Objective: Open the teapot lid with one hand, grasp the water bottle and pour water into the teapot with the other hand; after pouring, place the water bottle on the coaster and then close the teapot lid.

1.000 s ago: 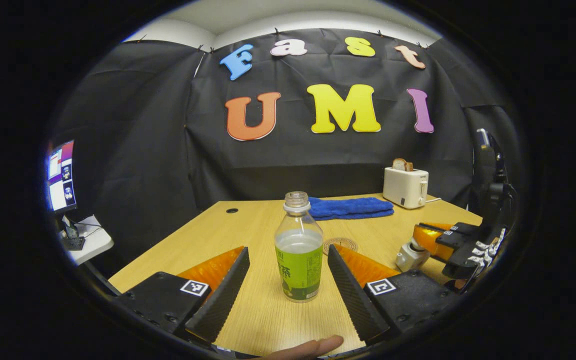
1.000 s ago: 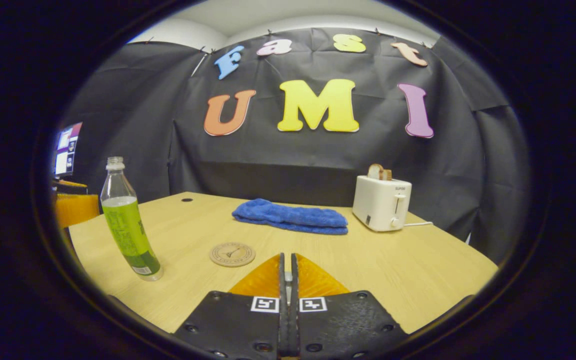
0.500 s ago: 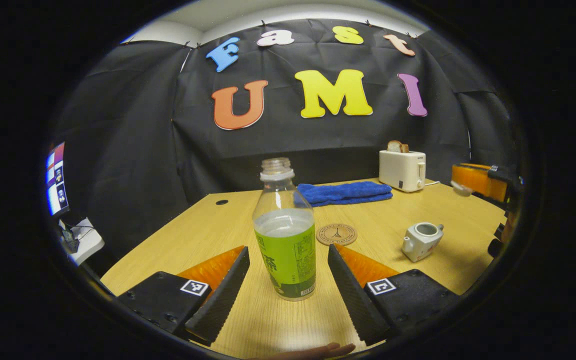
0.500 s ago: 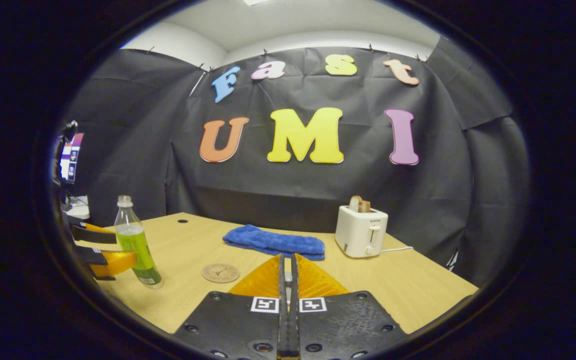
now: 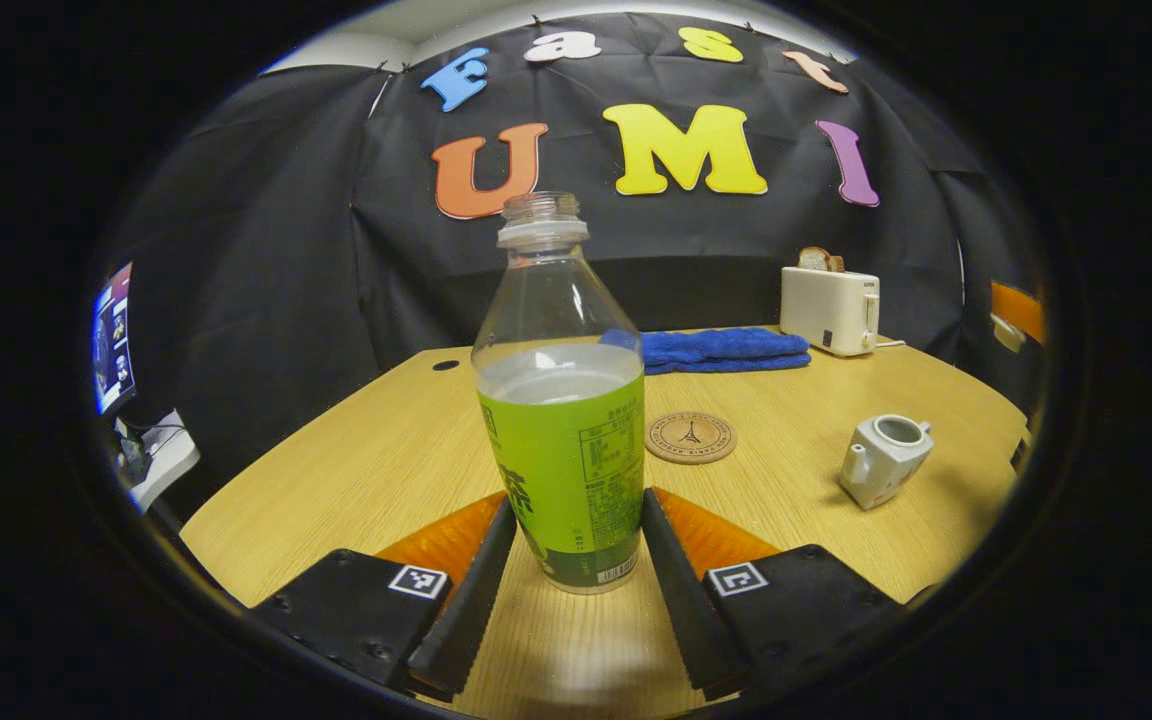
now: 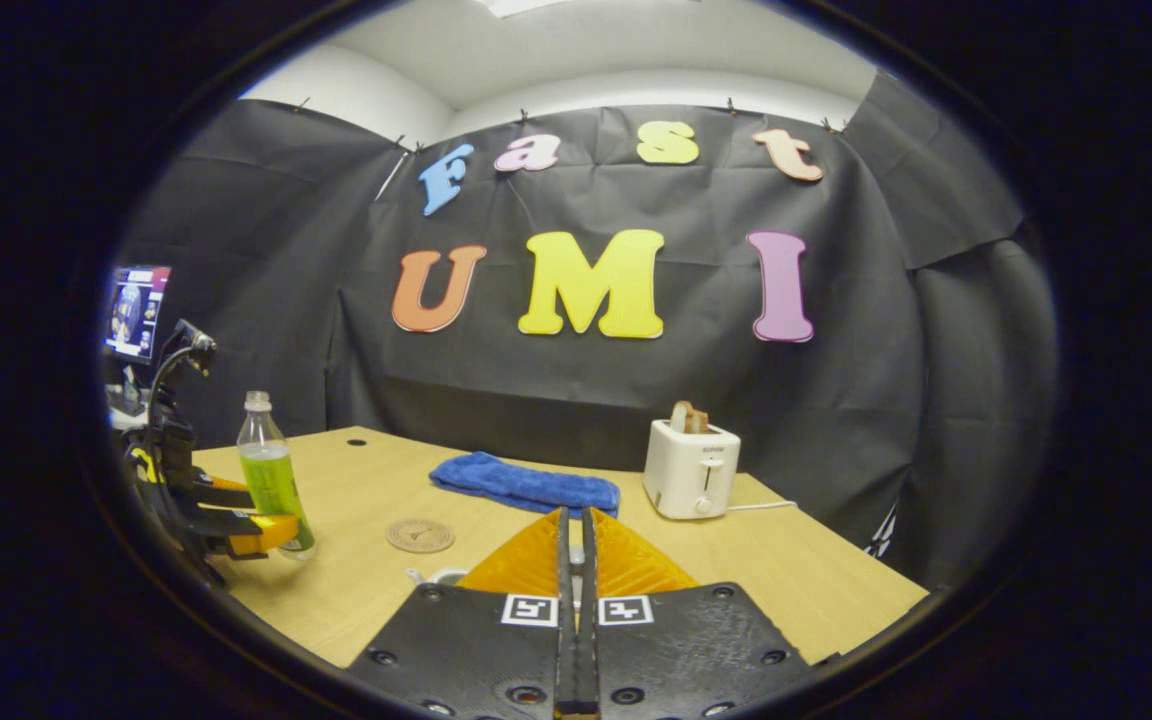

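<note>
A clear water bottle [image 5: 556, 400] with a green label, uncapped and about half full, stands upright on the wooden table. My left gripper [image 5: 576, 510] is shut on its lower body, one finger on each side. In the right gripper view the same bottle [image 6: 271, 480] and left gripper [image 6: 256, 525] are at far left. The white teapot [image 5: 881, 460] sits open at the right; its rim [image 6: 441, 576] peeks out beside my fingers. The round coaster [image 5: 690, 437] lies between bottle and teapot. My right gripper [image 6: 575, 520] is shut on the teapot lid [image 5: 1004, 335], held well above the table.
A folded blue towel [image 5: 721, 350] lies at the back of the table [image 5: 386, 450]. A white toaster [image 6: 688, 480] with bread in it stands at the back right. A monitor [image 5: 111, 340] sits beyond the left edge.
My left gripper moved forward around the bottle and its fingers closed onto the sides. My right gripper rose and drew back from the open teapot with the lid.
</note>
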`<action>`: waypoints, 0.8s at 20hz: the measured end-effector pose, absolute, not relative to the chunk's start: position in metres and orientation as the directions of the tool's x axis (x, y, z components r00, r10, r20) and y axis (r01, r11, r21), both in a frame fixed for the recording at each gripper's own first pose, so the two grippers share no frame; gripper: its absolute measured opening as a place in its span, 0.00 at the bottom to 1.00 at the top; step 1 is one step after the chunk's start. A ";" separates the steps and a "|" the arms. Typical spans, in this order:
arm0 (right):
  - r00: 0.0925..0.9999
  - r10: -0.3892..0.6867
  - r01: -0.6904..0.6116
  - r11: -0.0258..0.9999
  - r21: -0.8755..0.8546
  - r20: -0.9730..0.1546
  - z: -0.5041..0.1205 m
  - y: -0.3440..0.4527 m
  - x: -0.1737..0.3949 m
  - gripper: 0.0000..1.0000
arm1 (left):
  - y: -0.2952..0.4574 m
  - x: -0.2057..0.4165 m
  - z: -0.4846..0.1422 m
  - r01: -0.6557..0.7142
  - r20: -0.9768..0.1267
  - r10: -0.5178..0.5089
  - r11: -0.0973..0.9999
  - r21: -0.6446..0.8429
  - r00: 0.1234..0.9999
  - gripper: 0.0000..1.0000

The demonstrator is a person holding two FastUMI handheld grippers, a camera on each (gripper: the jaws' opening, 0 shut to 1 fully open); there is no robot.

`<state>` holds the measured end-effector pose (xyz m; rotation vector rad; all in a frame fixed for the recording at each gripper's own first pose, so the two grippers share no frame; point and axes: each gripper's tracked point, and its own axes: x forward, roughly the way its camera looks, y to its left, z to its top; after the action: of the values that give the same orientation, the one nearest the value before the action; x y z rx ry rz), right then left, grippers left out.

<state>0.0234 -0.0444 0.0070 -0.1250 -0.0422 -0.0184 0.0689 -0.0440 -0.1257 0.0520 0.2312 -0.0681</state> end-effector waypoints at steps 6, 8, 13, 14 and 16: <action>0.999 -0.020 0.023 0.993 -0.112 0.028 0.005 -0.053 0.025 0.00 | -0.044 0.054 -0.112 0.039 -0.232 -0.008 0.991 0.128 0.973 0.77; 1.000 -0.020 0.022 0.993 -0.118 0.022 0.004 -0.055 0.025 0.00 | -0.040 0.052 -0.106 0.004 -0.221 0.045 0.977 0.215 0.974 0.76; 0.999 -0.034 0.036 0.993 -0.109 0.016 0.003 -0.067 0.028 0.00 | -0.042 0.045 -0.111 -0.006 -0.235 0.131 0.884 0.467 0.963 0.76; 0.999 -0.038 0.039 0.993 -0.107 0.015 0.004 -0.070 0.030 0.00 | -0.042 0.044 -0.110 -0.010 -0.229 0.148 0.857 0.515 0.962 0.76; 0.999 -0.046 0.047 0.993 -0.105 0.008 0.003 -0.076 0.031 0.00 | -0.043 0.038 -0.110 -0.013 -0.212 0.178 0.794 0.607 0.961 0.76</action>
<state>0.0314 -0.0761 0.0027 -0.1058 -0.0053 -0.0467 0.0380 -0.0434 -0.1097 0.6467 0.2663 0.1039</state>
